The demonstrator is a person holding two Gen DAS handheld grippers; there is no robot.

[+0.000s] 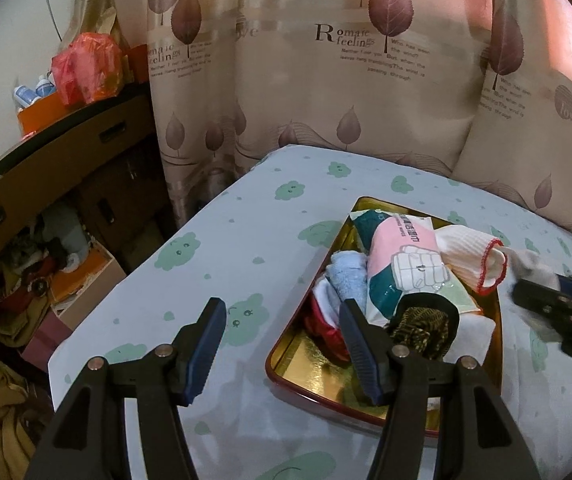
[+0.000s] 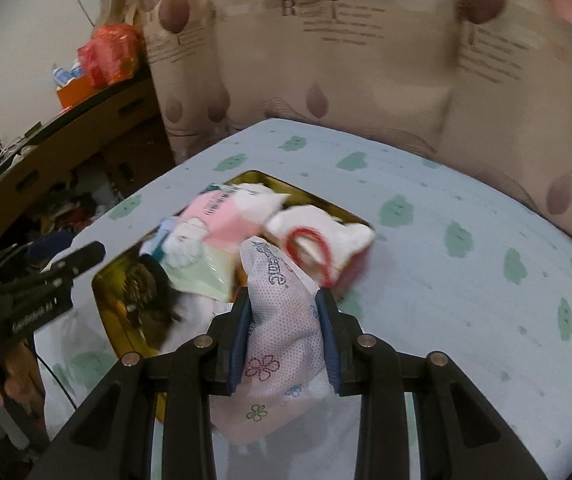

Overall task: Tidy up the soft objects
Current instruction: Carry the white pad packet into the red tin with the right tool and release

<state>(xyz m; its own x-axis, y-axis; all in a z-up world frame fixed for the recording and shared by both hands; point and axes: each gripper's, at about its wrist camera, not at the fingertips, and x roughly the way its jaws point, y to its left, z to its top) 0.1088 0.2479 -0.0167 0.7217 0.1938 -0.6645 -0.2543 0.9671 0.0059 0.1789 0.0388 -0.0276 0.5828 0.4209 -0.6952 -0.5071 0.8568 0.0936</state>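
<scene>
Your right gripper [image 2: 284,334] pinches a white dotted tissue pack [image 2: 282,320] printed with small flowers; the pack stands up between the two blue pads [image 2: 242,340] and bulges out below them, with its top corner reaching just past the fingertips. Directly beyond that pack lies the gold tin tray [image 2: 104,280], sitting on a pale blue sheet with green clouds [image 2: 466,280]. Ahead and slightly right of your right claw, a white sock with a red-stitched cuff [image 2: 318,240] rests at the tray's near right corner, blurred. Ahead and left of it are the pink, green and white wipes packet [image 2: 214,236] and a dark fringed cloth [image 2: 146,284]. Far left of this claw, your left gripper [image 2: 66,268] reaches in over the tray's edge, with your hand [image 2: 18,384] behind it.

Your left gripper [image 1: 282,344] is spread wide and holds nothing. Its right finger [image 1: 360,352] hangs over the tray [image 1: 314,376], just beside a red and white cloth [image 1: 322,316]; its left finger sits over the bare sheet [image 1: 226,240]. Just beyond the right fingertip is a rolled light blue towel [image 1: 346,276], then the wipes packet [image 1: 406,264] across the middle of the tray. Farther right lies the sock [image 1: 474,260], and your right gripper [image 1: 558,304] enters at the edge with something white and blurred at its tip. Past the bed hangs a leaf-print curtain [image 1: 306,80]
</scene>
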